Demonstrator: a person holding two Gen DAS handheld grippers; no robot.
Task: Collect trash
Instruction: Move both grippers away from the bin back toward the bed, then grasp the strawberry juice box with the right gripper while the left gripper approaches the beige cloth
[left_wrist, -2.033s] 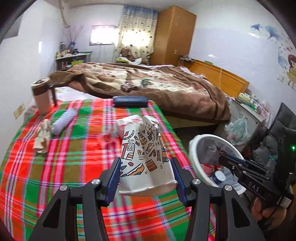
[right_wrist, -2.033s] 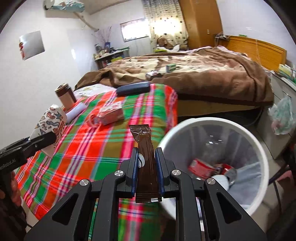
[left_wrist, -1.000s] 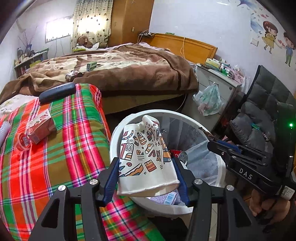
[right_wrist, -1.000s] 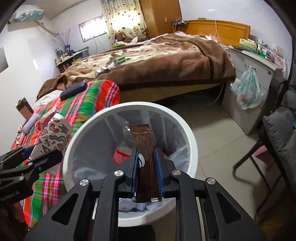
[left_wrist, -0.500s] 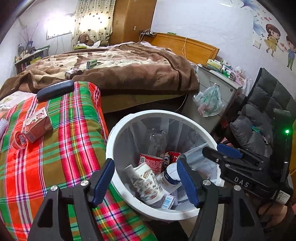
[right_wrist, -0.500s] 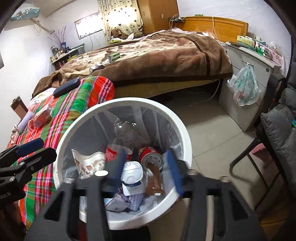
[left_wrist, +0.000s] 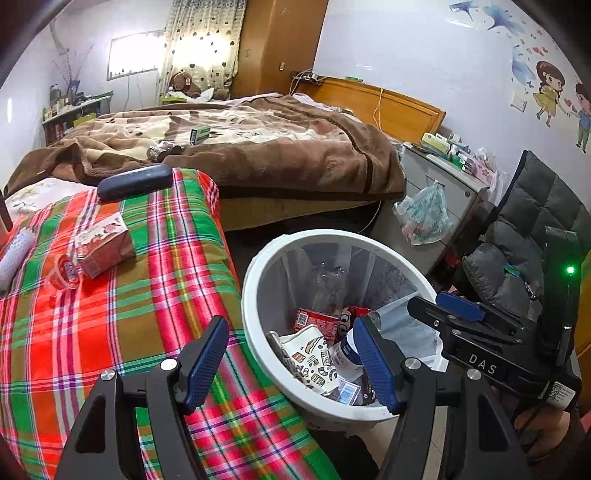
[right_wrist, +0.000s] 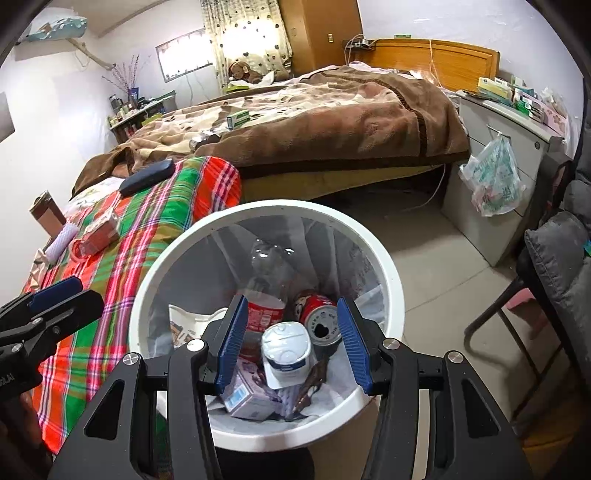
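Observation:
A white trash bin (left_wrist: 258, 269) (right_wrist: 177, 243) stands beside the plaid-covered table (left_wrist: 110, 332). My left gripper (left_wrist: 288, 343) hangs open and empty over the bin's near left rim. The patterned paper cup (left_wrist: 314, 354) (right_wrist: 184, 321) lies inside. My right gripper (right_wrist: 290, 317) is open and empty above the bin, and the brown wrapper (right_wrist: 310, 384) lies among a red can (right_wrist: 319, 317), a clear bottle (right_wrist: 266, 273) and a white-capped container (right_wrist: 286, 350). On the table lie a pink carton (left_wrist: 107, 243), a small clear cup (left_wrist: 64, 273) and a white roll (left_wrist: 14, 254).
A dark case (left_wrist: 135, 182) rests at the table's far edge, with a bed under a brown blanket (left_wrist: 277, 155) behind. A grey cabinet with a hanging plastic bag (right_wrist: 495, 181) and a padded chair (right_wrist: 557, 258) stand to the right. Bare floor lies between bin and cabinet.
Both grippers have opened. The patterned cup dropped from the left one and the brown wrapper from the right one into the bin. The left gripper then shifted left toward the table.

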